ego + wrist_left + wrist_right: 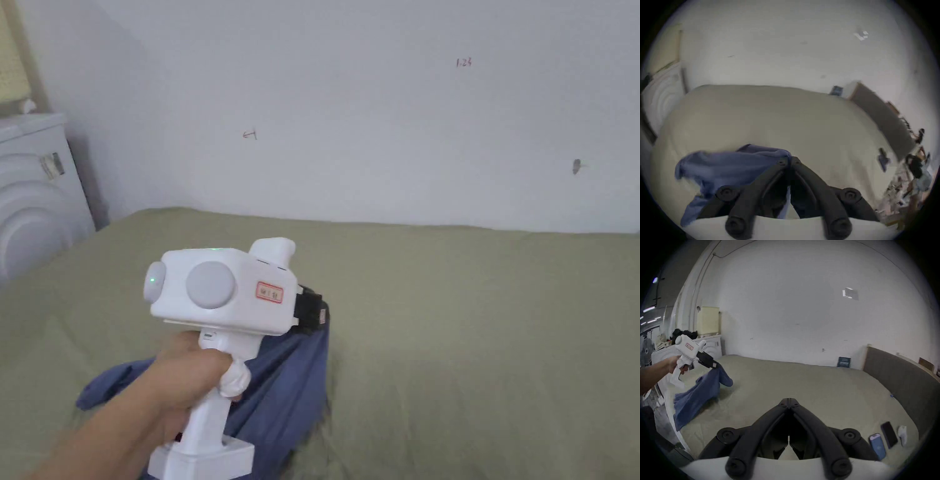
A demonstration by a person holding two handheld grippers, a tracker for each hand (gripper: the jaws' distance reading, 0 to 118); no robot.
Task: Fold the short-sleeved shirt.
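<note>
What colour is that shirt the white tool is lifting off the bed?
The shirt is plain blue, with no pattern visible. The right gripper view shows it best.

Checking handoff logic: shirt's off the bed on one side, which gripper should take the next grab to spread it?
Right. The left gripper is shut on the blue shirt, lifting it off the bed. The right gripper is shut on nothing, hanging over bare sheet, so it looks free to take a hanging edge.
</note>
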